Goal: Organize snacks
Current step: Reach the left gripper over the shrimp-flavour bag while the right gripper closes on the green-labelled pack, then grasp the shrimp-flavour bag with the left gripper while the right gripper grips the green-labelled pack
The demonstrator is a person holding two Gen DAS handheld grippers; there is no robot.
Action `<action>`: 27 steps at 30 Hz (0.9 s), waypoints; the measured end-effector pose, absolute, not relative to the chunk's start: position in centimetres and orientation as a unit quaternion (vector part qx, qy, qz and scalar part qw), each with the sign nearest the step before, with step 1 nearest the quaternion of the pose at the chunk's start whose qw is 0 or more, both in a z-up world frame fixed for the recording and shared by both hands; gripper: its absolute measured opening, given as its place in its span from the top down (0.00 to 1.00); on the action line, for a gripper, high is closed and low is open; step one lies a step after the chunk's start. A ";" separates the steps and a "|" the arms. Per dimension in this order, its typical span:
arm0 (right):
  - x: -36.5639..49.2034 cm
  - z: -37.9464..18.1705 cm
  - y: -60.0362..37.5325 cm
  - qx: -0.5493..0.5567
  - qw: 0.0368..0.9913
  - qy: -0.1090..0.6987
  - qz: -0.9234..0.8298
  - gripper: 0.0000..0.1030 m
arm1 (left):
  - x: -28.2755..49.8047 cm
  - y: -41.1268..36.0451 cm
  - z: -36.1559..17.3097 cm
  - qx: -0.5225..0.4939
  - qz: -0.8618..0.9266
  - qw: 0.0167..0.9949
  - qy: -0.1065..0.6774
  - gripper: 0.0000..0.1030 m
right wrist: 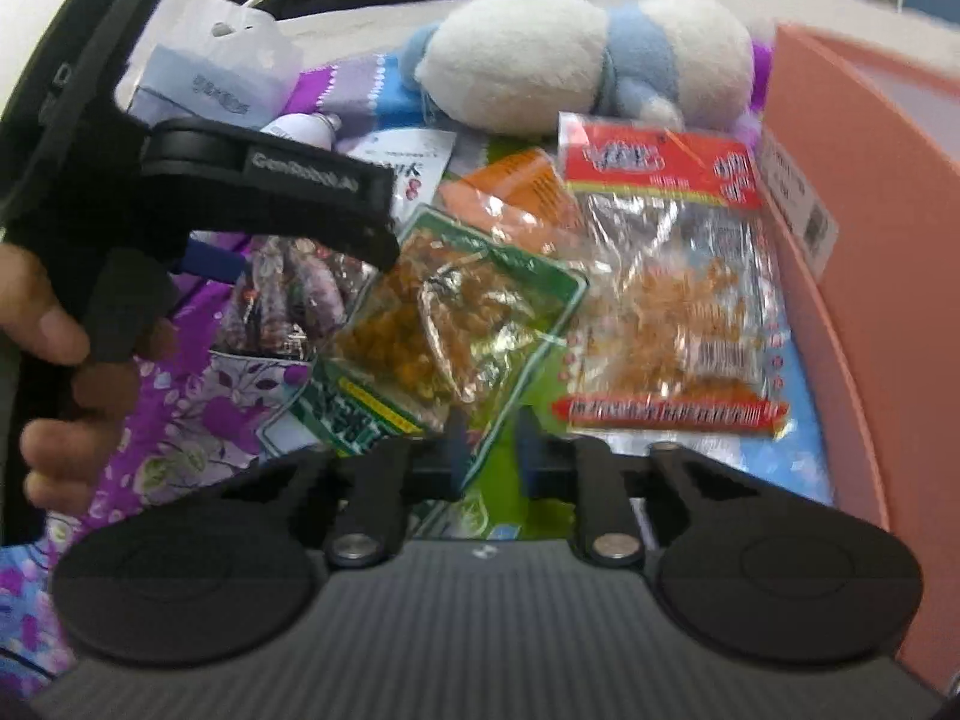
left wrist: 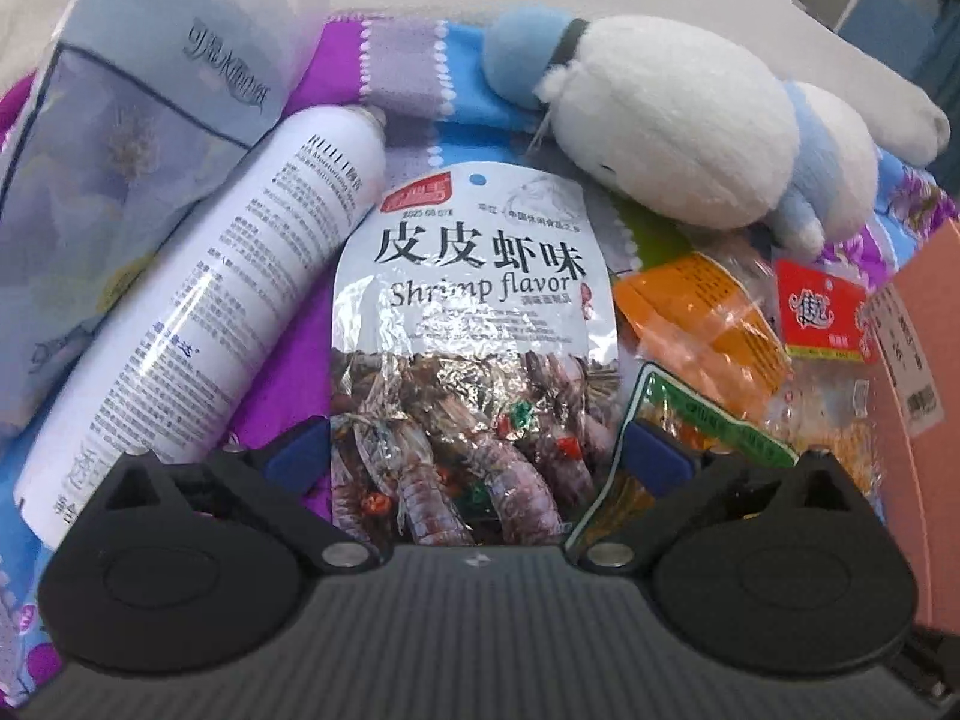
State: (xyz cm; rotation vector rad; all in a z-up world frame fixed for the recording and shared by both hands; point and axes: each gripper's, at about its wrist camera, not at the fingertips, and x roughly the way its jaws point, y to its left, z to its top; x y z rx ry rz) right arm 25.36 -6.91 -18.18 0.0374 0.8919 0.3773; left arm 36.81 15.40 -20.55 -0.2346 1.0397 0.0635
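Note:
A silver "Shrimp flavor" pack (left wrist: 474, 324) lies flat on a purple floral bedspread (right wrist: 180, 414). My left gripper (left wrist: 477, 456) stands open wide, with one blue pad on each side of the pack's lower half. To the right lie a green-bordered pack (right wrist: 444, 324) of orange bits, an orange packet (left wrist: 708, 312) and a red-topped clear pack (right wrist: 666, 276). My right gripper (right wrist: 492, 453) sits below them. Its pads are drawn nearly together on a lime green packet (right wrist: 498, 480) that shows in the narrow gap. The right wrist view is blurred.
A white spray can (left wrist: 198, 312) and a pale blue tissue pack (left wrist: 120, 120) lie left of the shrimp pack. A white and blue plush toy (left wrist: 672, 120) sits behind the snacks. A pink box (right wrist: 870, 240) stands along the right. A person's hand (right wrist: 54, 330) holds the left gripper.

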 end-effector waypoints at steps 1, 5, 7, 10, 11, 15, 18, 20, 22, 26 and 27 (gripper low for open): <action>25.3 -18.1 -7.2 0.023 0.884 0.429 0.184 0.93 | 36.9 15.5 -20.6 -0.115 0.031 0.861 0.495 0.00; 24.7 -17.4 -8.0 0.032 0.885 0.424 0.188 0.95 | 37.1 15.5 -20.8 -0.115 0.034 0.863 0.491 0.00; 24.5 -17.0 -8.6 0.042 0.884 0.425 0.189 0.96 | 37.1 15.4 -20.9 -0.115 0.037 0.863 0.491 0.00; 24.2 -16.2 -9.4 0.048 0.886 0.421 0.187 0.96 | 37.1 15.2 -21.1 -0.115 0.037 0.866 0.486 0.00; 24.0 -16.0 -9.6 0.049 0.887 0.421 0.187 0.97 | 37.1 15.2 -21.1 -0.114 0.036 0.867 0.485 0.01; 23.1 -15.3 -10.7 0.049 0.888 0.419 0.182 0.97 | 36.4 14.6 -21.4 -0.096 0.033 0.871 0.481 0.01; 22.7 -15.1 -11.2 0.049 0.887 0.421 0.181 0.97 | 36.0 13.7 -21.4 -0.077 0.033 0.873 0.481 0.08; 22.3 -15.2 -11.5 0.048 0.885 0.425 0.183 0.97 | 35.7 13.2 -21.2 -0.068 0.026 0.873 0.483 0.19; 22.0 -15.1 -11.7 0.046 0.884 0.427 0.183 0.97 | 35.3 12.7 -20.8 -0.062 0.023 0.873 0.484 0.27; 21.2 -14.6 -12.1 0.046 0.883 0.428 0.186 0.97 | 34.4 12.9 -20.0 -0.084 0.010 0.866 0.493 0.49; 21.1 -14.5 -12.1 0.049 0.883 0.428 0.187 0.97 | 34.0 13.0 -19.9 -0.092 0.006 0.864 0.494 0.50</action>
